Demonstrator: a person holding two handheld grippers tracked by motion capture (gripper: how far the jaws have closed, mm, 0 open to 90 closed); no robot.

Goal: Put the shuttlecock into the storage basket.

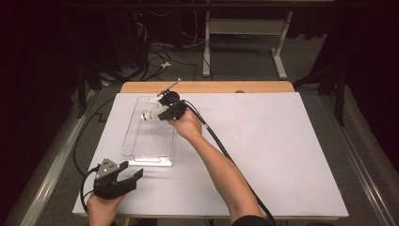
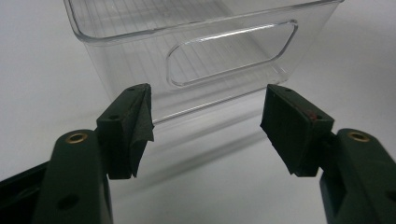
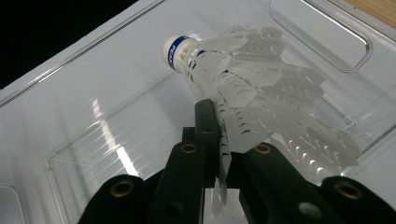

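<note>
— Holding anything, that right gripper (image 1: 159, 113)?

— Yes. Its jaws are pinched tight on the feathers of a white shuttlecock (image 3: 252, 93). In the right gripper view the feather skirt is squeezed between the two black jaws, and the cork end with its blue band points away from the gripper.

— Where is the shuttlecock in the scene?

— Over the far end of a clear plastic bin (image 1: 141, 141), which lies on the white table top (image 1: 282, 155), left of the middle. From the high view the shuttlecock sits at the gripper's tip, cork toward the left, above the bin's far part. Whether it touches the bin floor I cannot tell.

— And the right hand (image 1: 187, 125)?

— It reaches in from the near side, the forearm running diagonally up toward the bin, with the black cable trailing back along it to the near edge.

— What about the left gripper (image 1: 128, 175)?

— It is at the near left corner of the table, gripped by the left hand (image 1: 101, 207), just near of the bin's near end. Its jaws stand wide apart with nothing between them. In the left gripper view they frame the bin's near wall, with its cut-out handle (image 2: 232, 53), but stay apart from it.

— Anything else on the table?

— A strip of bare wood (image 1: 207, 86) shows at the far edge, beyond the white surface.
</note>
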